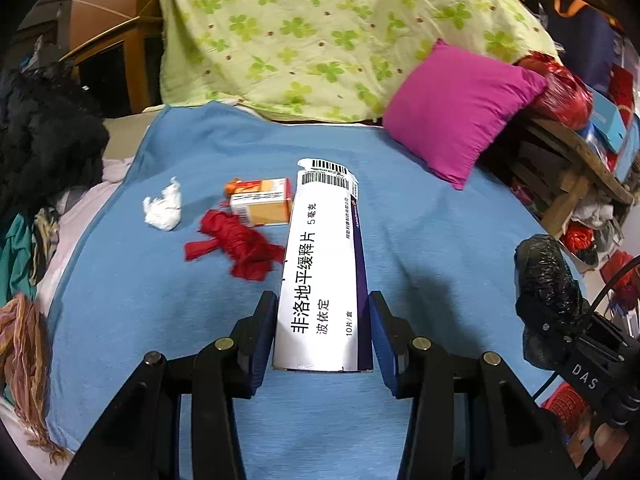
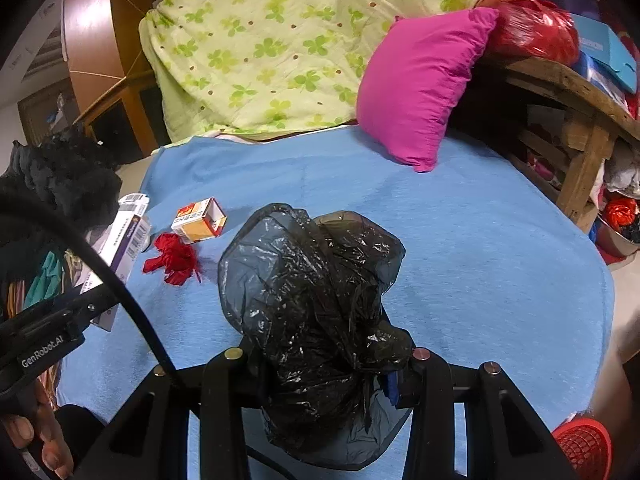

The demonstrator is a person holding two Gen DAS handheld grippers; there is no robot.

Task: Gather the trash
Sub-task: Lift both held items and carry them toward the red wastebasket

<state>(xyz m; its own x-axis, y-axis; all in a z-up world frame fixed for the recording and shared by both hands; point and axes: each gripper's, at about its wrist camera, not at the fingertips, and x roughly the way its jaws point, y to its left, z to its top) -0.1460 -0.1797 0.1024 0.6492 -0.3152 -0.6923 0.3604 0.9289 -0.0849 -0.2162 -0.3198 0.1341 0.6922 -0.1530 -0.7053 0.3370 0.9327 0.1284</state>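
My left gripper [image 1: 323,312] is shut on a long white and purple medicine box [image 1: 324,272], held lifted over the blue sheet [image 1: 420,240]. On the sheet lie a crumpled white tissue [image 1: 164,208], a red scrap of cloth or paper [image 1: 236,246] and a small orange and white carton [image 1: 264,200]. My right gripper [image 2: 328,364] is shut on a black plastic bag [image 2: 312,288], which billows over its fingers and hides them. The right wrist view also shows the medicine box [image 2: 124,240], the red scrap [image 2: 174,258] and the orange carton [image 2: 200,222] at the left.
A magenta pillow [image 1: 460,112] and a green clover-print quilt [image 1: 320,32] lie at the back of the bed. Dark clothes [image 1: 44,136] pile up at the left. A wooden table [image 2: 568,92] with red bags stands right; a red basket [image 2: 584,448] sits low right.
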